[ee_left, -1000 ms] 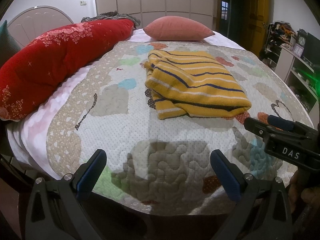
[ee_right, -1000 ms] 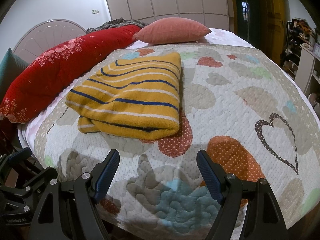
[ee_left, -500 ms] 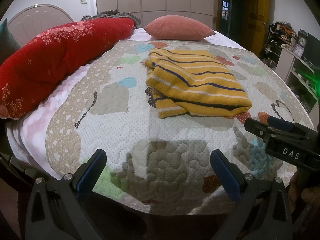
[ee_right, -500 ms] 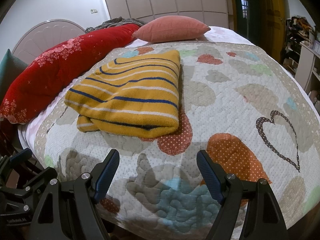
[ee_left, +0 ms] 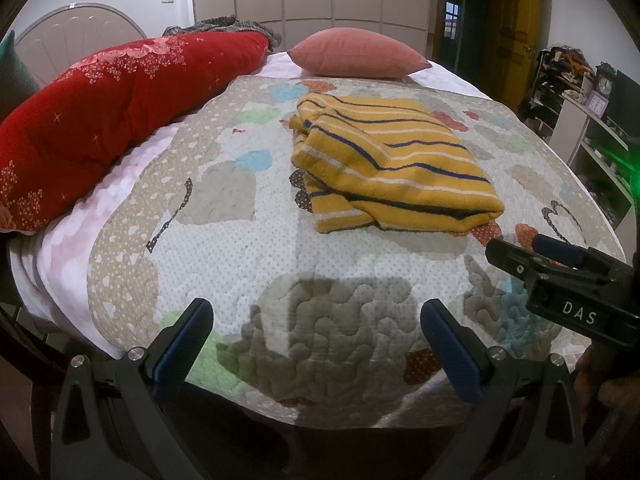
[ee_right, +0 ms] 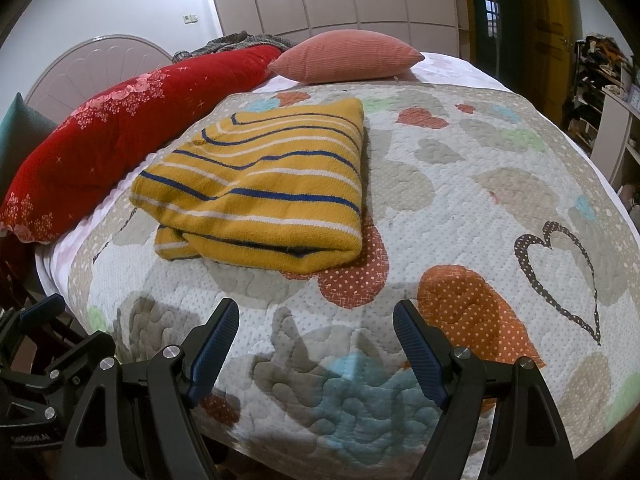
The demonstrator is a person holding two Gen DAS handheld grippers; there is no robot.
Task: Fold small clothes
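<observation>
A folded mustard-yellow sweater (ee_left: 392, 168) with blue and white stripes lies on the patchwork quilt (ee_left: 240, 264), also plain in the right wrist view as the sweater (ee_right: 260, 196). My left gripper (ee_left: 316, 320) hangs open over the quilt's near edge, well short of the sweater, nothing between its blue pads. My right gripper (ee_right: 316, 320) is open too, empty, just in front of the sweater's folded edge. The right gripper's body shows at the right of the left wrist view.
A long red floral bolster (ee_left: 100, 120) lies along the left side of the bed, a pink cushion (ee_left: 356, 58) at the far end. Shelving (ee_left: 592, 132) with clutter stands to the right. A wardrobe and a yellow door are behind.
</observation>
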